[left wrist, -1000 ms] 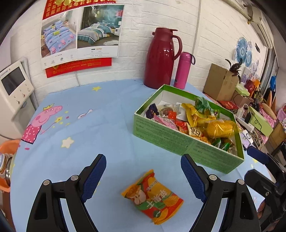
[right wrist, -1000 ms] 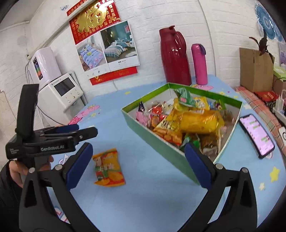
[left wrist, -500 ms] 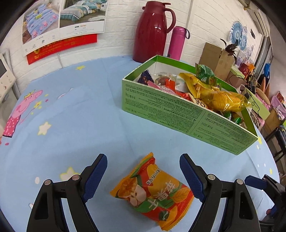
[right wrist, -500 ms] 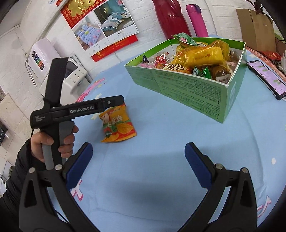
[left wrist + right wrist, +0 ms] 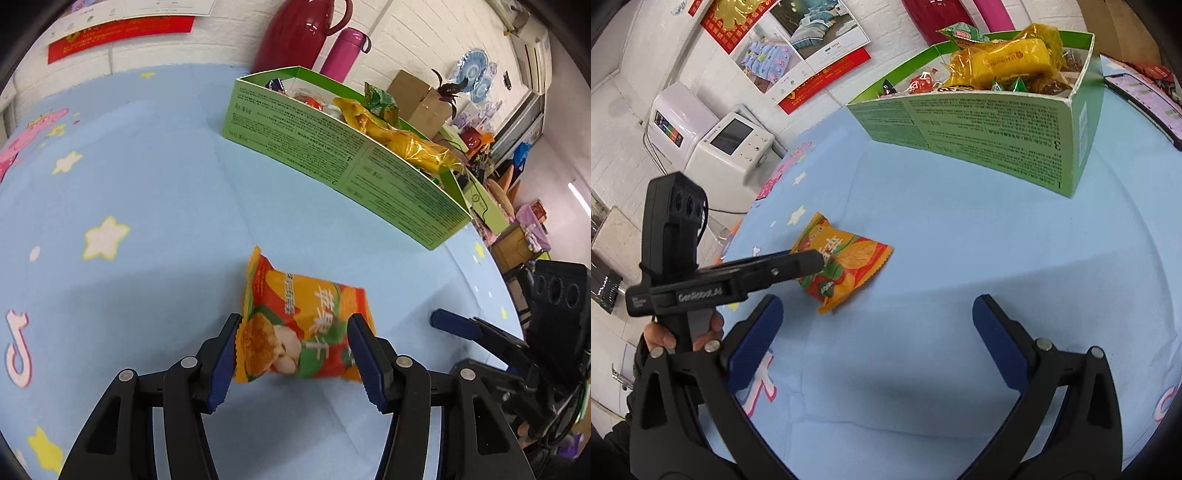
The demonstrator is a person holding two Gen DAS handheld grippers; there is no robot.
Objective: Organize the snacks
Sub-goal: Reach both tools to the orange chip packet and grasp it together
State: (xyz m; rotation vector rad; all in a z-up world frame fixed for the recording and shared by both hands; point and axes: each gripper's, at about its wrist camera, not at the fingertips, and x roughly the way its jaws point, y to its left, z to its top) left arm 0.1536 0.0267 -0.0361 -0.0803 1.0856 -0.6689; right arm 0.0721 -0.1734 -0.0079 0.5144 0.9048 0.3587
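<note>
Orange-and-green foil snack packet (image 5: 303, 328) lies flat on the light blue star-print tablecloth (image 5: 147, 192), near the open green cardboard box (image 5: 332, 147) but apart from it. We note the change: a second ago our left gripper (image 5: 291, 354) stood spread wide above the packet; now it has come down and narrowed, with a blue pad at each edge of the wrapper. Pads look to be touching or just about touching the crinkled sides; we cannot tell if the pinch is firm yet, and the packet still rests on the cloth. In the right wrist view the left gripper's finger (image 5: 798, 264) overlaps the packet (image 5: 846, 266).

Our right gripper (image 5: 875, 339) hangs spread and empty over bare cloth, well clear of the packet.

The box is already piled with snacks, a yellow cellophane bag (image 5: 1001, 55) on top. We judge this as the grasp step: last loose snack on the table, close fully, lift, carry to the box. Risk: slippery puffed foil may squirt out of the pads.
</note>
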